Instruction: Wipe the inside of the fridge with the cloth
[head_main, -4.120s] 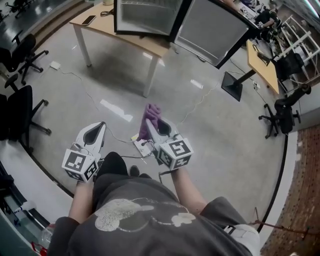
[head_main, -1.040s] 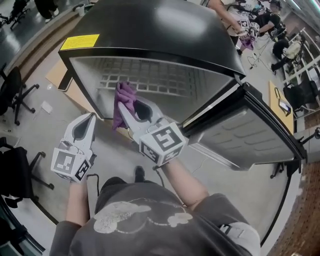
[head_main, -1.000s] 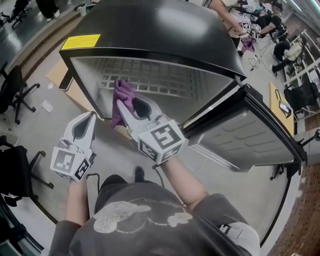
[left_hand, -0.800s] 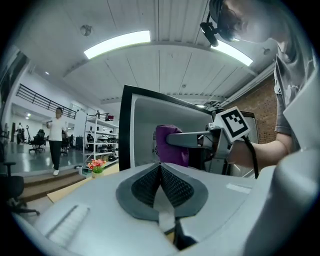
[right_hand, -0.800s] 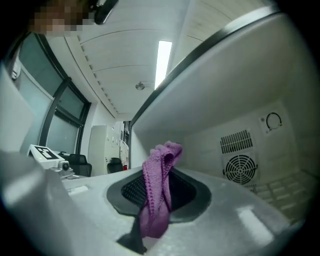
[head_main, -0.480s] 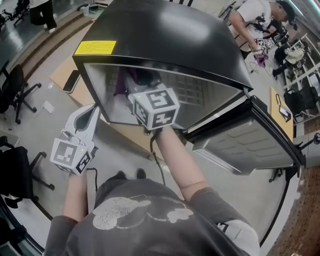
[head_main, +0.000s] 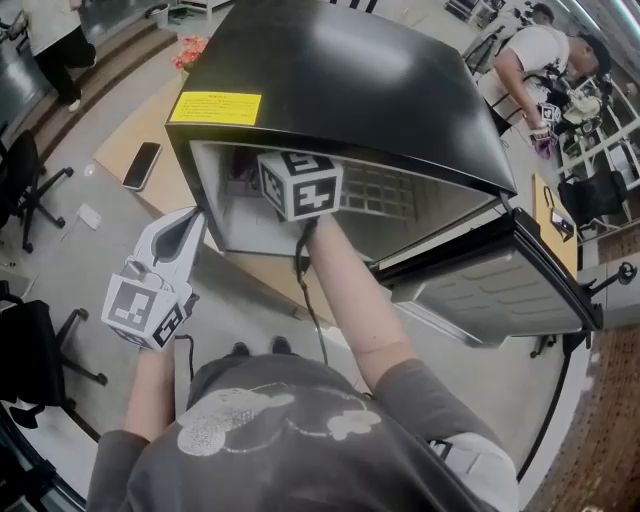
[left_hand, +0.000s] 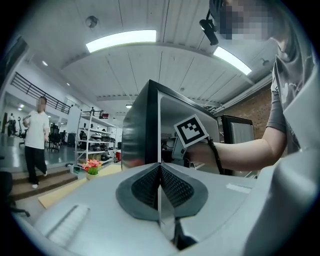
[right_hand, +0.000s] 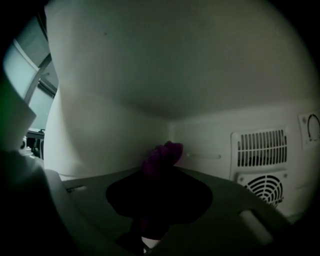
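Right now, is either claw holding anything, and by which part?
The right claw is shut on the purple cloth, pinching its lower part. A bunched end sticks out past the tips, inside the fridge. The left claw is shut and empty.

Two tongs are counted, the left tongs (left_hand: 160, 167) and the right tongs (right_hand: 159, 175). One cloth (right_hand: 162, 155) is held between the right tongs, inside one fridge (head_main: 350, 80). One phone (head_main: 138, 165) is seen on one bench (head_main: 150, 120), left of the left tongs.
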